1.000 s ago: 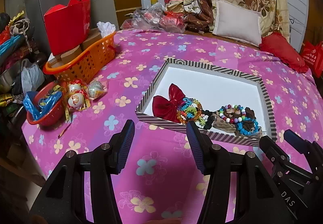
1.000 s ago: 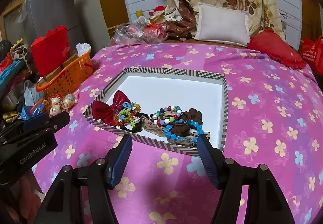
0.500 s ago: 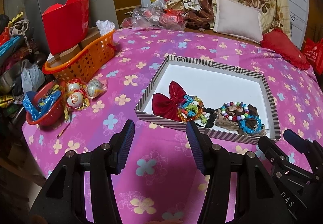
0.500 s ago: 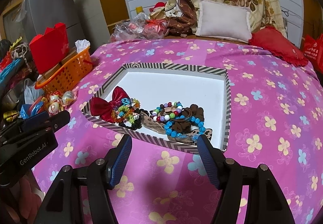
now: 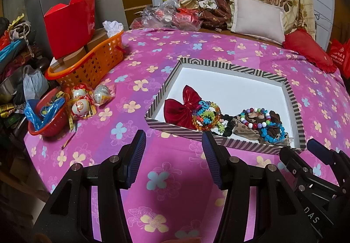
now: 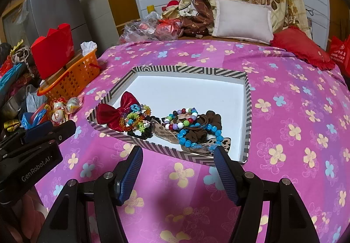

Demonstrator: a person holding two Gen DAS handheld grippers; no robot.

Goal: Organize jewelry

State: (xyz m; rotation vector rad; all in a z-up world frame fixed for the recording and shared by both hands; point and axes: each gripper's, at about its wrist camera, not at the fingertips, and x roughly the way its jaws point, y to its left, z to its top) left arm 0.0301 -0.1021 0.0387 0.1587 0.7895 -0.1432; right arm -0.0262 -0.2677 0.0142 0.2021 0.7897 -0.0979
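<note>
Both tools hover over the pink floral bedspread [image 5: 175, 63] with jaws wide and nothing between them: left gripper [image 5: 174, 142], right gripper [image 6: 178, 157]. The jewelry pile [image 6: 166, 124] lies along the near edge inside the striped box [image 6: 247, 111], just beyond both grippers

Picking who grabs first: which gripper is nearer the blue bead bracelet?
Right. The right gripper hovers just short of the blue bead bracelet; the left gripper sits off toward the red bow.

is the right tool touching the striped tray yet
Apart. In the right wrist view the right tool hangs open short of the striped cardboard tray, pink floral cloth showing beneath its fingers.
</note>
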